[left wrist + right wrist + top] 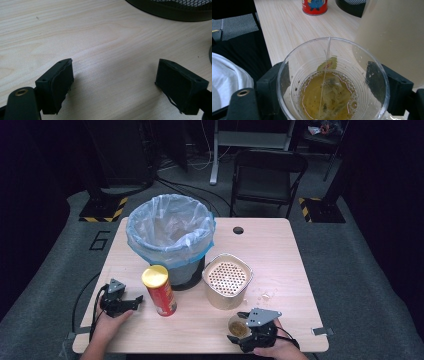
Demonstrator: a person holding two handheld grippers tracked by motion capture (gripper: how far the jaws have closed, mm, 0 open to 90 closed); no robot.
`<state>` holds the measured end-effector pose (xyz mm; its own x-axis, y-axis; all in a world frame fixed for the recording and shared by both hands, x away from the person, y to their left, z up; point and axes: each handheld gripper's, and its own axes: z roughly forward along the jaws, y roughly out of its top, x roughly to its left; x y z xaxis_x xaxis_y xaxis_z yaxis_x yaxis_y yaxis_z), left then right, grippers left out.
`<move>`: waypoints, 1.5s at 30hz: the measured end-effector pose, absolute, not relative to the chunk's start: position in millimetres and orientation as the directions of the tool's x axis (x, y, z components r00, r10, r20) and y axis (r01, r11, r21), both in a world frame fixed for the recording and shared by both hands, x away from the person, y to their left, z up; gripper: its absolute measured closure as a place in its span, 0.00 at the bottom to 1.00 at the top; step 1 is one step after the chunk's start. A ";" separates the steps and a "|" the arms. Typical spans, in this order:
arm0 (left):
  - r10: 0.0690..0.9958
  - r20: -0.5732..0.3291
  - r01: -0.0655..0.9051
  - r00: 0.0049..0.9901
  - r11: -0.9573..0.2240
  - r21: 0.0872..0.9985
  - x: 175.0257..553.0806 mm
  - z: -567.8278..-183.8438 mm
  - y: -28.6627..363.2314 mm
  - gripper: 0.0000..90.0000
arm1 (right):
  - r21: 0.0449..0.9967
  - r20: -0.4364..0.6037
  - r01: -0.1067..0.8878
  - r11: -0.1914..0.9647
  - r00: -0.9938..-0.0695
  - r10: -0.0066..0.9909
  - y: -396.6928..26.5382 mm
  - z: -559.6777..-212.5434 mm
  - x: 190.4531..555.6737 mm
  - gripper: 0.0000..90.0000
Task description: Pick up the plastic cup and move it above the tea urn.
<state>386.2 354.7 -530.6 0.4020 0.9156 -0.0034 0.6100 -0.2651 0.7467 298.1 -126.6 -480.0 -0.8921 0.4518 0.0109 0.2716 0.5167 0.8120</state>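
Cup (pixel 332 85) of tea sits clamped between right tool's (pixel 332 92) two pads, beside strainer tub (pixel 227 280).

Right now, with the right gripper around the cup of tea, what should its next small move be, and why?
Probably finish closing, then lift straight up and level. The right gripper has a jaw on each side of the clear plastic cup, which holds liquid and a tea bag, so tilting could spill it. The strainer container stands close beside it.

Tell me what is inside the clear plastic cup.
The clear plastic cup holds yellowish tea with a tea bag sunk in it, its string running up to the rim. The bag hides the cup's bottom.
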 end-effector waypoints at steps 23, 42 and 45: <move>0.916 -0.003 0.610 0.402 -0.265 0.746 386.2 -530.6 354.7 0.16 | 0.797 -0.051 0.220 0.563 -0.904 0.425 -124.6 -486.1 298.0 0.30; 0.916 -0.004 0.610 0.402 -0.264 0.747 386.2 -530.6 354.6 0.16 | 0.817 -0.048 0.232 0.528 -0.885 0.463 -132.3 -474.4 300.6 0.34; 0.916 -0.003 0.610 0.402 -0.265 0.746 386.2 -530.6 354.7 0.16 | 0.816 -0.049 0.237 0.527 -0.881 0.471 -135.5 -467.0 301.3 0.35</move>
<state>386.2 354.7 -530.6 0.4021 0.9156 -0.0032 0.6102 -0.2653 0.7465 301.3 -135.5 -467.0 -0.8805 0.4715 -0.0489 0.2369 0.5272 0.8161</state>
